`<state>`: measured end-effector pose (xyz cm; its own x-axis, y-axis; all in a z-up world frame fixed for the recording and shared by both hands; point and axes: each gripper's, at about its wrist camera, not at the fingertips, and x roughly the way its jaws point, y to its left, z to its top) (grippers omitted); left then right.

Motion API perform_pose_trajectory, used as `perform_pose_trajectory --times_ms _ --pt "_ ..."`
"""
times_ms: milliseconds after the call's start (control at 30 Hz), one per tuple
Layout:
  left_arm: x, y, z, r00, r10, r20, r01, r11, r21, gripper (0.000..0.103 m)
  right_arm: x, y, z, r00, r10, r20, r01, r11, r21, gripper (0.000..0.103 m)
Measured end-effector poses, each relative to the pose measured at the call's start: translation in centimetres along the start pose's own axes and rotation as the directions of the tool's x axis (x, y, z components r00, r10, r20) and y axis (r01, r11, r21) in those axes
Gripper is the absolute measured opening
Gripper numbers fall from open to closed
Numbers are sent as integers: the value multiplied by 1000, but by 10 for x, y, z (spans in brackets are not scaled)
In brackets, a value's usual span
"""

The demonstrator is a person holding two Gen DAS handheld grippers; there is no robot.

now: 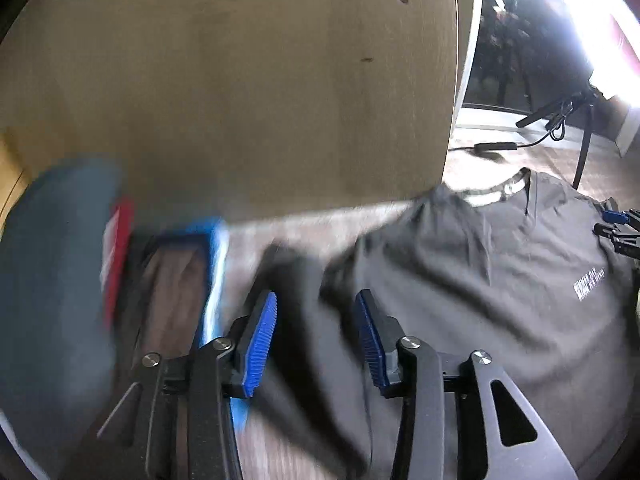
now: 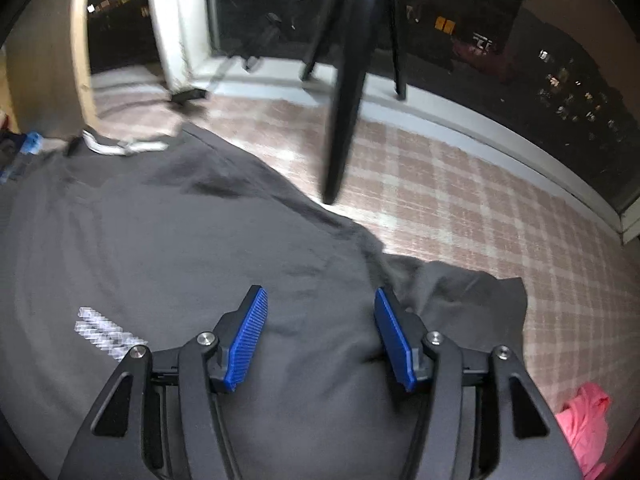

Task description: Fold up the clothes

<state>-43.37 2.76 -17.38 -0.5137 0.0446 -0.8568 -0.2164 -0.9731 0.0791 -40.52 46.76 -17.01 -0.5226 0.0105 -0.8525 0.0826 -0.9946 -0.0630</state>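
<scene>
A dark grey T-shirt (image 1: 480, 280) lies front up on a plaid floor covering, with a white print (image 1: 588, 286) on the chest and the collar (image 1: 500, 190) at the far end. My left gripper (image 1: 317, 296) hangs open over the shirt's blurred sleeve (image 1: 288, 268); the pads (image 1: 262, 340) press on nothing. My right gripper (image 2: 320, 291) is open above the other side of the shirt (image 2: 160, 240), beside its spread sleeve (image 2: 472, 300), with no cloth pinched. The right gripper also shows at the edge of the left wrist view (image 1: 620, 232).
A wooden cabinet panel (image 1: 240, 80) stands close behind the shirt. A blue-rimmed bin (image 1: 212, 264) with brown cloth sits to the left. A black tripod leg (image 2: 344, 120) comes down near the shirt's edge, before a dark window (image 2: 480, 40). A pink garment (image 2: 584, 420) lies at the right.
</scene>
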Motion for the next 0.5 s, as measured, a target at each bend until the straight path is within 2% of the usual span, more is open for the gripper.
perform_pose_trajectory --times_ms 100,233,367,467,500 --pt "-1 6 -38 998 0 -58 -5 996 -90 41 -18 9 -1 998 62 30 -62 998 26 55" --pt "22 -1 -63 991 -13 -131 -10 986 -167 41 -39 27 -2 988 152 39 -153 987 43 55" --pt "40 -1 -64 990 -10 -140 -18 981 -195 43 -60 44 -4 978 200 56 -202 979 31 55" --pt "51 -1 -59 990 -41 -135 9 973 -229 46 -73 48 -9 968 243 64 -246 968 54 56" --pt "54 -1 -57 990 -52 -134 19 971 -240 43 -76 49 -11 965 255 66 -259 964 62 56"
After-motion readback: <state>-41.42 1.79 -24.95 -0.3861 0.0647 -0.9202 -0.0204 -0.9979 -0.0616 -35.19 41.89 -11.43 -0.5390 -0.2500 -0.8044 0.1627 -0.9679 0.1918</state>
